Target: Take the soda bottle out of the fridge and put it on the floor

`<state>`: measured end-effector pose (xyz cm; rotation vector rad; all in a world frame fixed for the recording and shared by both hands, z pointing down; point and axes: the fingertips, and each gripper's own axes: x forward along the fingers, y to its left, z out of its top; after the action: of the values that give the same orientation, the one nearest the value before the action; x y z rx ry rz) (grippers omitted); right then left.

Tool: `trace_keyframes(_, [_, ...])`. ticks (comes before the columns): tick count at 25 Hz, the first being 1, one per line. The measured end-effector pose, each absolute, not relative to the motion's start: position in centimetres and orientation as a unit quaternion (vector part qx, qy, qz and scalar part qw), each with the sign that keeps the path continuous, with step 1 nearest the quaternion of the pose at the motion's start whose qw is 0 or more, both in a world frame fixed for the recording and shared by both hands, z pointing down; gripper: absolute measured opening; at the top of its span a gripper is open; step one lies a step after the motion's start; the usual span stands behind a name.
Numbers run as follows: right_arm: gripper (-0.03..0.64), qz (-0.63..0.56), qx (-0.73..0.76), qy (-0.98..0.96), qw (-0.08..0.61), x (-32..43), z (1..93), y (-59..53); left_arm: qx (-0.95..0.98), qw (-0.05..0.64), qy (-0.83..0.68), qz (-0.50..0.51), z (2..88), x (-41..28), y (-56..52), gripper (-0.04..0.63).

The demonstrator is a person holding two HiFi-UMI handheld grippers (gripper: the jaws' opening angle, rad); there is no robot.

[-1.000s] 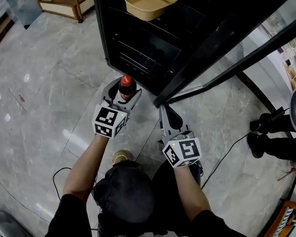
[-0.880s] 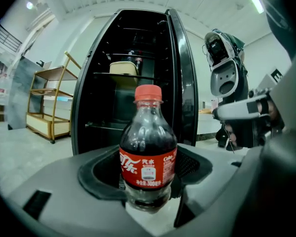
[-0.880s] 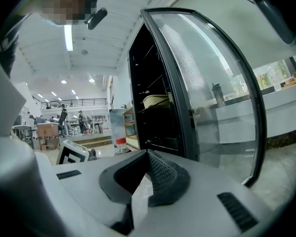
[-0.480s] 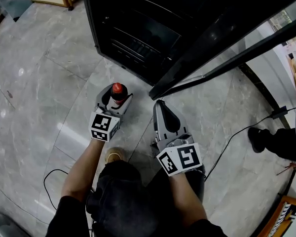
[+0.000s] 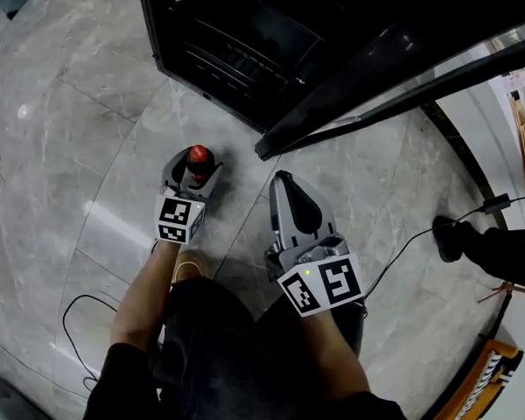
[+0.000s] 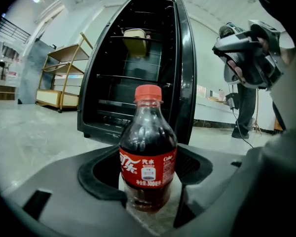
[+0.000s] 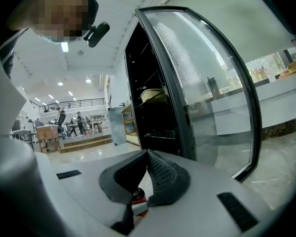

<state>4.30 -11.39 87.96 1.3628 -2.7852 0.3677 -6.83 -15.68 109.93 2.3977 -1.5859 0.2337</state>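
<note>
A small cola bottle (image 5: 199, 159) with a red cap and red label stands upright between the jaws of my left gripper (image 5: 195, 158), which is shut on its body. In the left gripper view the soda bottle (image 6: 148, 152) fills the middle, its base low over the marble floor (image 6: 34, 132); whether it touches I cannot tell. The left gripper (image 6: 147, 177) clasps it from both sides. My right gripper (image 5: 280, 180) hovers to the right of the bottle, below the fridge door's corner. Its jaws are shut and hold nothing, the tips meeting in the right gripper view (image 7: 147, 154).
The black fridge (image 5: 236, 33) stands open just ahead, its glass door (image 5: 402, 68) swung out to the right. A tan tray (image 6: 134, 39) sits on an upper shelf. A black cable (image 5: 402, 256) and another person's shoe (image 5: 449, 234) lie at the right. A wooden shelf cart (image 6: 64, 78) stands far left.
My left gripper has sunk toward the floor with the bottle still in it. The right gripper has hardly moved. The head view has tipped down, so the tray has left it.
</note>
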Motion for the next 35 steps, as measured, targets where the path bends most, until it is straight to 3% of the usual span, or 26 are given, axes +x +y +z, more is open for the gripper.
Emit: trace_keyframes(35, [0.023,0.129,0.442,-0.887,0.020,5.3,88.7,-10.7,0.821,0.129,-0.542,0.126,113.2,-6.0,-13.4,0.313])
